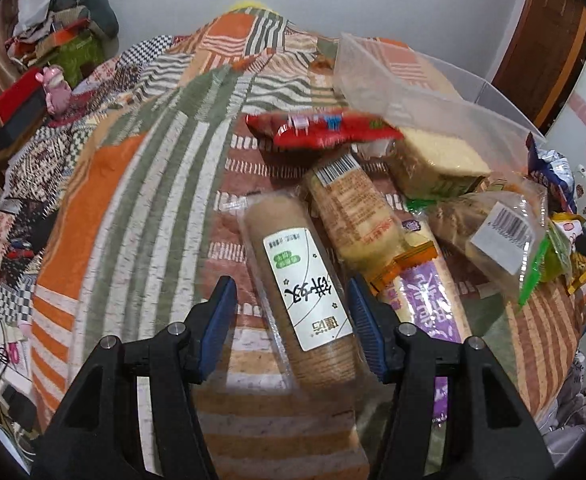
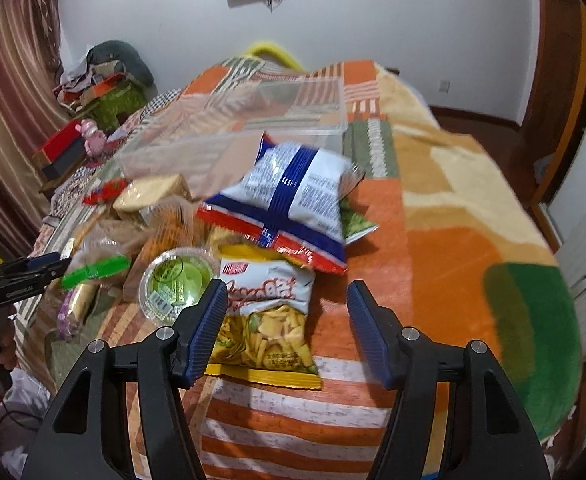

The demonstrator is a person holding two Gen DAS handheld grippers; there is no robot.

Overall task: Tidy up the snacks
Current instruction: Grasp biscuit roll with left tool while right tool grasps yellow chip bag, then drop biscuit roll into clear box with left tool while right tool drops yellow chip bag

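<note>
Snack packs lie heaped on a patchwork blanket. My left gripper hangs open over a brown cracker roll with a white label. The roll lies between the jaws, close to the right pad, with a wide gap on the left. In the right wrist view my right gripper stands open above a yellow-edged chip bag; the bag lies nearer the left pad. A blue, white and red chip bag rests just beyond it. The left gripper shows at the far left edge.
A clear plastic bin stands behind the heap, also seen as the clear bin. Around it lie a red packet, a pale cake block, a purple pack and a green jelly cup. Clutter lines the left wall.
</note>
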